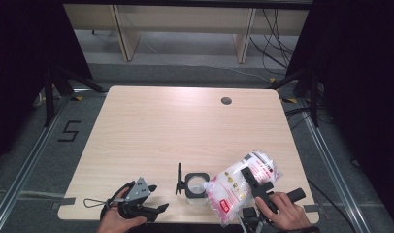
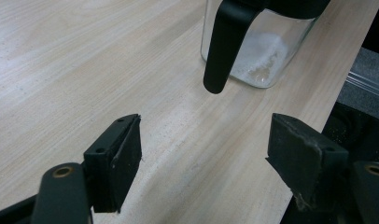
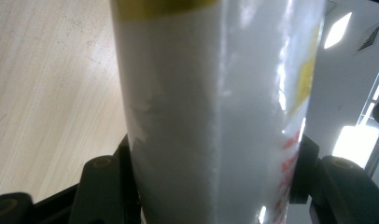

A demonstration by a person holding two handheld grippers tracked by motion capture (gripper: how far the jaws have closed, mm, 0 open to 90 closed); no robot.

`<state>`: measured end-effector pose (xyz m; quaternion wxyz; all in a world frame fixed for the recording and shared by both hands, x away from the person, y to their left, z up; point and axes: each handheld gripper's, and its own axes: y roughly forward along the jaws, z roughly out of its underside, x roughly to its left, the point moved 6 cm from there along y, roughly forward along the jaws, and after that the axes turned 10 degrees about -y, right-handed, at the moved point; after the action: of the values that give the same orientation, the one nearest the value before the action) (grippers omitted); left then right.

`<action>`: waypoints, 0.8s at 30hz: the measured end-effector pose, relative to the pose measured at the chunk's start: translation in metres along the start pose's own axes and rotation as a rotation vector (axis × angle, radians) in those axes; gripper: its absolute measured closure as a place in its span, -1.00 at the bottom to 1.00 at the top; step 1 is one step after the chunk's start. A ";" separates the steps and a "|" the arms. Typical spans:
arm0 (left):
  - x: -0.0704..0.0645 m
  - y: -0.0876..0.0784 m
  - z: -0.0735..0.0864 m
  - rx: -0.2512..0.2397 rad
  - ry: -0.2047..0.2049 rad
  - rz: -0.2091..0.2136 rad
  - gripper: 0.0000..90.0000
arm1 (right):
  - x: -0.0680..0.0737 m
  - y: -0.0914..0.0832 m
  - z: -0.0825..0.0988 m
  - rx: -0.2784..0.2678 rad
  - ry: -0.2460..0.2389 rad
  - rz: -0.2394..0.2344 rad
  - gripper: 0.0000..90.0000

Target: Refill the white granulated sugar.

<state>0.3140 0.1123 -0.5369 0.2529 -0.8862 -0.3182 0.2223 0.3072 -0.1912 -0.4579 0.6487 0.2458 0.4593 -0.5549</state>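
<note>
A clear glass jar (image 1: 195,185) with a black rim and a black handle (image 1: 179,178) stands near the table's front edge; some white powder lies in its bottom (image 2: 260,51). A clear plastic bag (image 1: 243,182) of white grains with red and yellow print leans toward the jar's right side. My right gripper (image 1: 255,187) is shut on this bag (image 3: 211,116), one jaw on each side of it. My left gripper (image 1: 157,197) is open to the left of the jar, low over the wood. In the left gripper view its jaws (image 2: 204,158) stand apart just short of the handle (image 2: 225,42).
The light wooden table (image 1: 185,126) has a round cable hole (image 1: 226,101) at the back right. Its front edge runs right under both hands. Pale shelving (image 1: 185,24) stands behind, black stands flank the table, and a "5" (image 1: 69,131) marks the floor at left.
</note>
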 end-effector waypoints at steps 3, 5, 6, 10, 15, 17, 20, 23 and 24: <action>0.000 0.000 0.000 0.001 0.001 -0.005 -0.43 | 0.000 0.000 0.000 0.004 -0.005 -0.005 -0.05; 0.000 0.000 0.000 0.002 0.001 -0.003 -0.43 | 0.000 -0.001 0.000 0.006 -0.006 -0.001 -0.05; 0.000 0.000 0.000 0.002 0.001 -0.003 -0.43 | 0.000 -0.001 0.000 0.006 -0.006 -0.001 -0.05; 0.000 0.000 0.000 0.005 0.005 -0.006 -0.43 | -0.001 -0.001 0.000 0.002 -0.009 0.002 -0.05; 0.000 0.000 0.000 0.003 0.003 -0.006 -0.43 | -0.001 -0.001 0.000 0.005 -0.012 0.002 -0.05; 0.000 0.000 0.000 0.003 0.003 -0.006 -0.43 | -0.001 -0.001 0.000 0.008 -0.015 0.003 -0.05; 0.002 -0.001 0.001 0.023 0.027 -0.010 -0.43 | -0.002 0.000 0.001 -0.002 -0.032 0.009 -0.05; 0.003 -0.002 0.000 0.024 0.053 -0.010 -0.43 | -0.002 -0.001 0.001 -0.001 -0.031 0.010 -0.05; 0.003 -0.002 0.000 0.024 0.053 -0.010 -0.43 | -0.002 -0.001 0.001 -0.001 -0.031 0.010 -0.05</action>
<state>0.3154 0.1155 -0.5368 0.2729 -0.8871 -0.3131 0.2013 0.3070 -0.1907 -0.4554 0.6585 0.2391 0.4485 -0.5551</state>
